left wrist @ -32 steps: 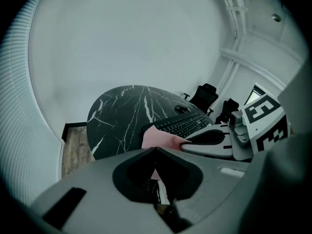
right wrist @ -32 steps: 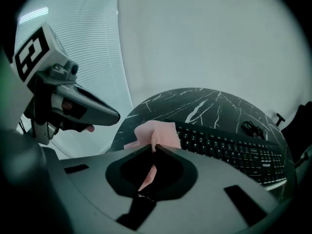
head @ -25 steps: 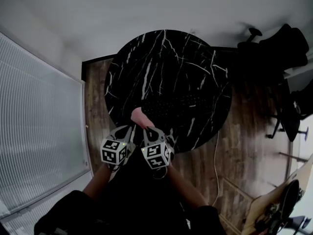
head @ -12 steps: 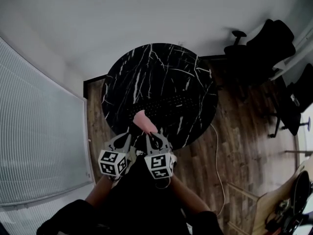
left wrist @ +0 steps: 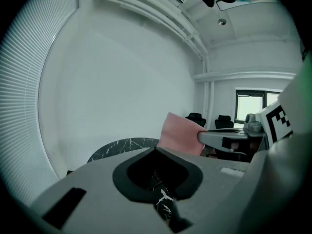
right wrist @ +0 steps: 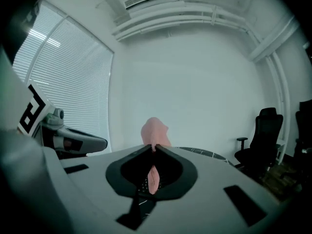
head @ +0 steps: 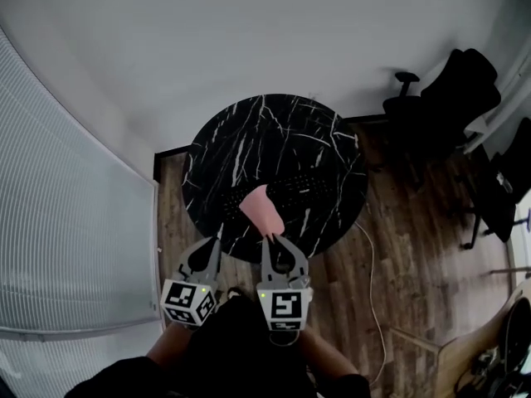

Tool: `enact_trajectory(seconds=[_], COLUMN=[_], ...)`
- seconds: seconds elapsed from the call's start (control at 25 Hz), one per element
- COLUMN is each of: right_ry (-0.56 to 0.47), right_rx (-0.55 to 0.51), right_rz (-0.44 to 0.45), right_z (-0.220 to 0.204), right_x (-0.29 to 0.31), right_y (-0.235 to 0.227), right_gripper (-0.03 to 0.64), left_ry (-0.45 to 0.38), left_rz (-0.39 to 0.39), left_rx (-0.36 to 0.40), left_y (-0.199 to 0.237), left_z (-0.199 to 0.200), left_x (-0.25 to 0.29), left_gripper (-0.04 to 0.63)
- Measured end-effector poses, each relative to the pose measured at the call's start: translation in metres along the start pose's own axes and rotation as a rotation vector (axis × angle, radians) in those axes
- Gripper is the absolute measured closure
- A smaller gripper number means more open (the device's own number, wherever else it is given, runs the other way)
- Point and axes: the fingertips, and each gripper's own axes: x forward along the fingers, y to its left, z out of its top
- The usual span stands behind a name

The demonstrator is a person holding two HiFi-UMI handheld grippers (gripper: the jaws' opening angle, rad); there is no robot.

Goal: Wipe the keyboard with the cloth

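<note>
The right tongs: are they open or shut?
Shut: the right tongs pinch the pink cloth, which stands up beyond their closed tips.

We find no words, brand names or numbers that can be read anywhere. The only printed marks are the black-and-white square patterns on the left cube (head: 189, 302) and the right cube (head: 287, 307), and these carry no letters or digits. Any legends on the keys of the keyboard (head: 307, 186) are too small and dark for us to make out.
</note>
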Motion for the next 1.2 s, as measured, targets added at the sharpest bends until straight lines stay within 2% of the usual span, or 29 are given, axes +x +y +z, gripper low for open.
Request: enact_trajectory(seconds=[0.24,0.36,0.48,0.56,0.64,0.88,1.2], right_ry=[-0.113,-0.137,-0.160,-0.177,-0.183,-0.182,-0.169], right_rx=[0.001,-0.001,-0.036,-0.062,-0.078,-0.125,-0.160], right_rz=[-0.085,-0.114,-0.130,-0.139,-0.146,-0.172,-0.171], right_z=[0.051,0.072,0.091,0.100,0.106,0.117,0.114], right_x=[-0.032,-0.039,-0.047,-0.050,-0.053,-0.052,-0.057], right_y=[-0.005,0.000,0.015,0.024,0.032,0.049,0.069], right_gripper=[0.612,0.612,0.612,0.612,0.612,0.612,0.612], left_ry=[-0.088,-0.134,-0.187,-0.208,-0.221,-0.240,-0.234], left_rz=[-0.022,-0.040,-0.038,-0.049,-0.061,-0.076,-0.108], left_rx=[0.007,0.046,0.116,0.110,0.083,0.085,0.075], left_y=[-0.008,-0.005,-0.001,0.004,0.010,0.028,0.028], left_z=[0.036,0.058,0.079,0.085,0.086,0.094,0.084], left_x=[-0.010,-0.024,-0.046,-0.055,-0.060,-0.070,-0.083], left_gripper=[0.595,0.595,0.595,0.595,0.595,0.595,0.595])
